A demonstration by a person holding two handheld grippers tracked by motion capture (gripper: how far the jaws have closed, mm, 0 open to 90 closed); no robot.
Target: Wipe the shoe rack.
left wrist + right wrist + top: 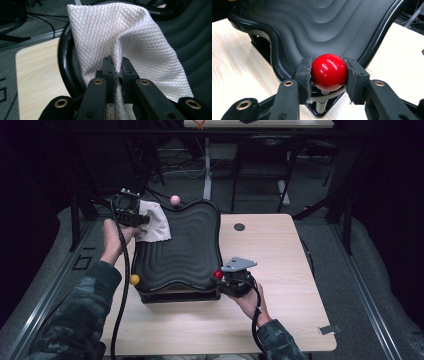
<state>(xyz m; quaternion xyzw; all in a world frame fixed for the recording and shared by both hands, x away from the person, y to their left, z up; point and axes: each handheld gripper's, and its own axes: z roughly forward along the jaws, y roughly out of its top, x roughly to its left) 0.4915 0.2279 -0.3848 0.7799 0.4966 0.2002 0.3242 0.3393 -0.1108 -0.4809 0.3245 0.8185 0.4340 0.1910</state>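
A black wavy-ribbed tray (182, 250) sits on the wooden table (280, 320), with ball knobs on its corners. My left gripper (134, 218) is shut on a white textured cloth (154, 221) that lies over the tray's far left corner. In the left gripper view the cloth (130, 37) rises pinched between the jaws of the left gripper (117, 67), draped across the tray's rim (65, 72). My right gripper (226, 276) is shut on the red ball knob (218, 274) at the tray's near right corner. The right gripper view shows the red ball (329, 72) squeezed between both pads.
A pink ball knob (175, 199) stands at the tray's far corner and a yellow one (134, 279) at its near left corner. A round grommet (239, 226) marks the table's far side, and a small clip (329, 329) lies near the right front edge. Table legs and cables (207, 165) stand beyond.
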